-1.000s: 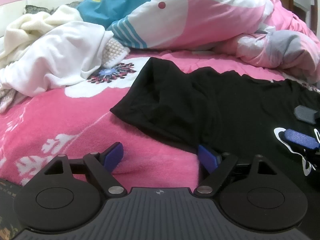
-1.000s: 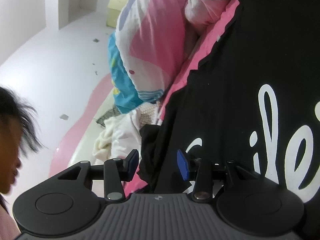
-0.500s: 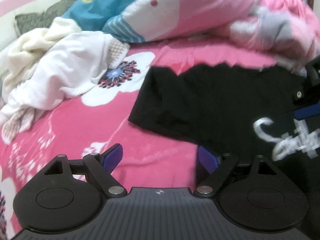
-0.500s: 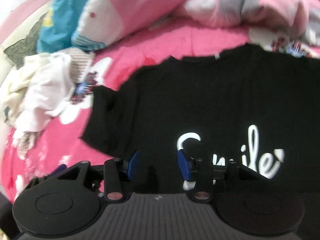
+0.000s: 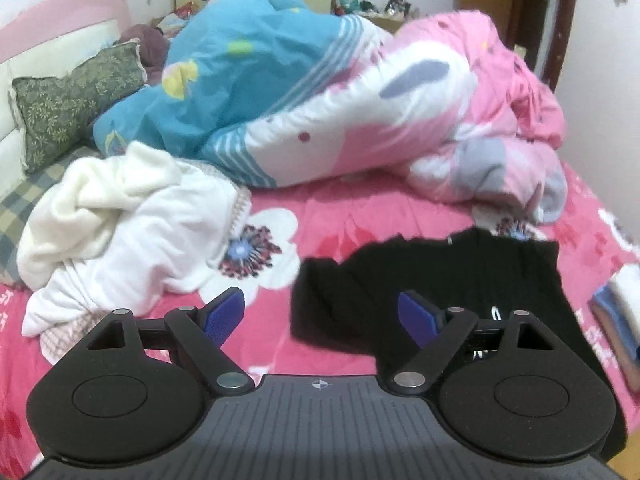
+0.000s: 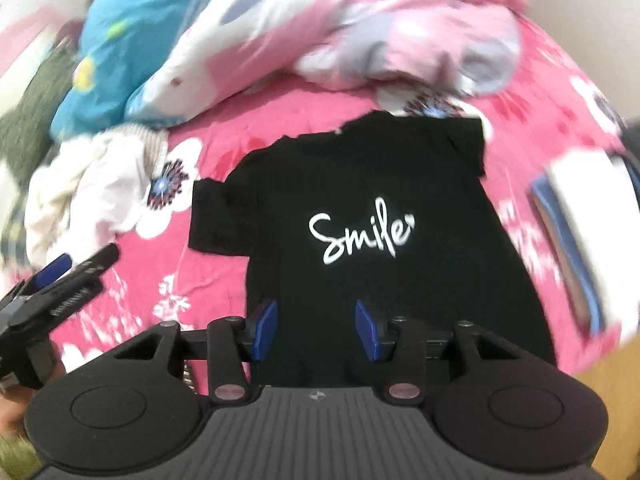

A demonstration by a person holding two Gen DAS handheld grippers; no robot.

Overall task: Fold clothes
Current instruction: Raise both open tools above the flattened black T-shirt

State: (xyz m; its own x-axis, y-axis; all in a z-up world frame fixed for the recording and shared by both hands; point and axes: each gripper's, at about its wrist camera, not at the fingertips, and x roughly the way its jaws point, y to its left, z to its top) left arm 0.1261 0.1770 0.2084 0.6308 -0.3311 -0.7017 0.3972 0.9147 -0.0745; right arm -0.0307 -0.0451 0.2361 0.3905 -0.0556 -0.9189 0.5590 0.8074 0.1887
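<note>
A black T-shirt (image 6: 360, 184) with a white "Smile" print lies spread flat, print up, on the pink flowered bedspread (image 6: 160, 280). In the left wrist view only the black T-shirt's (image 5: 440, 276) left sleeve and upper part show. My right gripper (image 6: 316, 330) hangs above the shirt's lower hem, open, with nothing between its blue pads. My left gripper (image 5: 320, 316) is held high over the bedspread just left of the shirt, open wide and empty. It also shows as the left gripper (image 6: 78, 266) at the left edge of the right wrist view.
A heap of white clothes (image 5: 120, 220) lies left of the shirt. A bunched pink and blue quilt (image 5: 320, 100) fills the back of the bed, with a green pillow (image 5: 68, 100) at the headboard. A folded stack (image 6: 580, 220) sits at the right edge.
Both grippers have risen well away from the bed. The right wrist view swung from a sideways look to looking down on the whole shirt. The shirt stays spread on the bed.
</note>
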